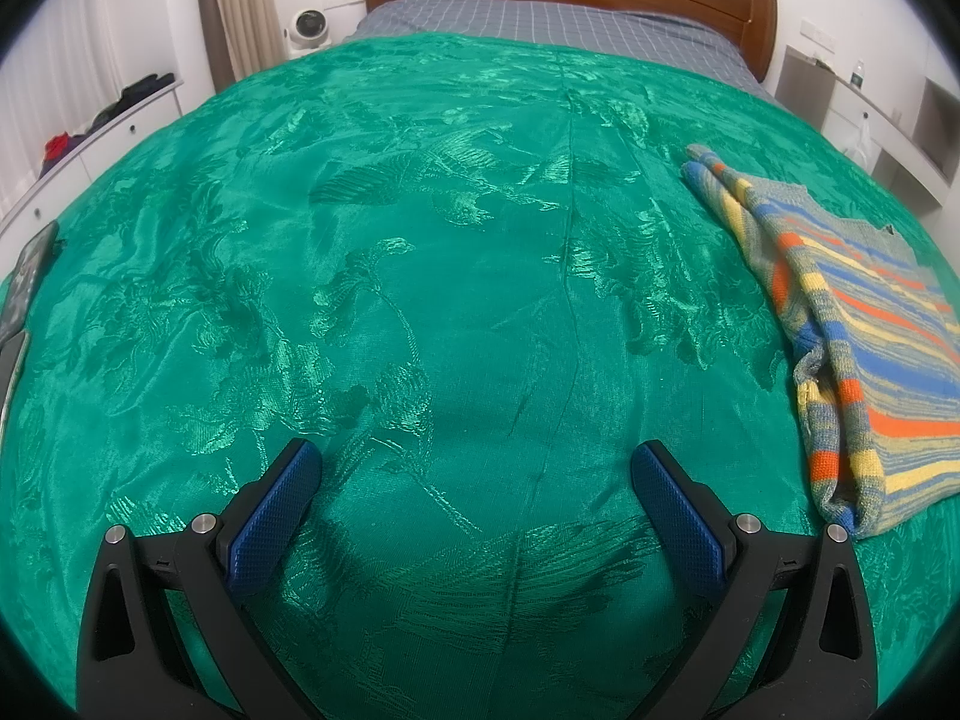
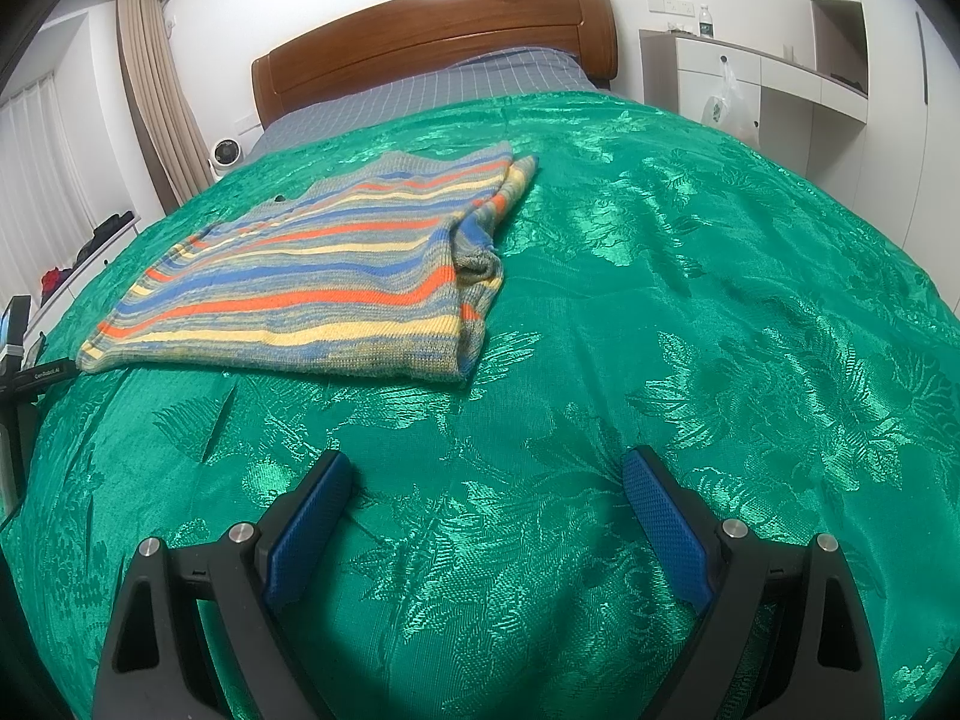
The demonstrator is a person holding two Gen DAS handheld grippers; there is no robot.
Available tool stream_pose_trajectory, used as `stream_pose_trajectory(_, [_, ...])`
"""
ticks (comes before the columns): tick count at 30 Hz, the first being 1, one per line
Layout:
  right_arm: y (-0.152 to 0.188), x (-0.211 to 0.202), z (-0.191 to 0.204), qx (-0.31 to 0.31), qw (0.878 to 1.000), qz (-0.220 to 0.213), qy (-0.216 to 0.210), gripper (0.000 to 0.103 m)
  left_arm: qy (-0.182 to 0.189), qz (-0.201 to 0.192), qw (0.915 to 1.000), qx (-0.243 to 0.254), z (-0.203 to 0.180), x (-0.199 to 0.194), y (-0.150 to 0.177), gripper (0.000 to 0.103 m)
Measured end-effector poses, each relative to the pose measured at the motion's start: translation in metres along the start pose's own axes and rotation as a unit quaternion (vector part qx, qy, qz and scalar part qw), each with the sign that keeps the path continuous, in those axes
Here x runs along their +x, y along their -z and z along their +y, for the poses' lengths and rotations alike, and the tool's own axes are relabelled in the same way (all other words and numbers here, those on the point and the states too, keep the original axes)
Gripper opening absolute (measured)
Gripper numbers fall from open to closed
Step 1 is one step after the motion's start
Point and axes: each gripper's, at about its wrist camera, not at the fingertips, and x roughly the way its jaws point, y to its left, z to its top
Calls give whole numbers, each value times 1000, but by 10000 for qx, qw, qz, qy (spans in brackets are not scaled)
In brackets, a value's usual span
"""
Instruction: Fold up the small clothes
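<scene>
On a bed (image 1: pixel 420 240) covered by a shiny green cloth (image 2: pixel 690 312) with a woven leaf pattern lies a striped sweater (image 2: pixel 312 288), knitted in bands of blue, orange, yellow and grey. It is folded flat, with one sleeve doubled over along its side. Seen from the left wrist, the sweater (image 1: pixel 864 324) sits at the far right, ahead and to the right of the left gripper (image 1: pixel 477 462). Seen from the right wrist, it lies ahead and to the left of the right gripper (image 2: pixel 486 468).

Both grippers hover low over bare green cloth, apart from the sweater. Each has black arms with blue textured pads (image 1: pixel 276 516), and the jaws of both are spread wide, grasping nothing.

Beyond the cloth, a grey checked sheet (image 2: pixel 432 90) shows at the head of the bed, below a brown wooden headboard (image 2: pixel 432 30). A small white fan (image 1: pixel 309 27) stands beside the bed near a beige curtain (image 2: pixel 150 84). White cabinets (image 2: pixel 738 78) line the right wall.
</scene>
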Motion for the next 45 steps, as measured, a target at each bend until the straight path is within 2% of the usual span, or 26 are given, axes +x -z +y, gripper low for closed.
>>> stream_pose_trajectory(26, [0, 0, 0, 21, 10000, -13, -16, 91, 0, -1, 10000, -2, 0, 0, 0, 103])
stream_pose_trajectory(45, [-2, 0, -5, 225, 9991, -152, -324, 92, -2, 0, 10000, -7, 0, 0, 0, 103])
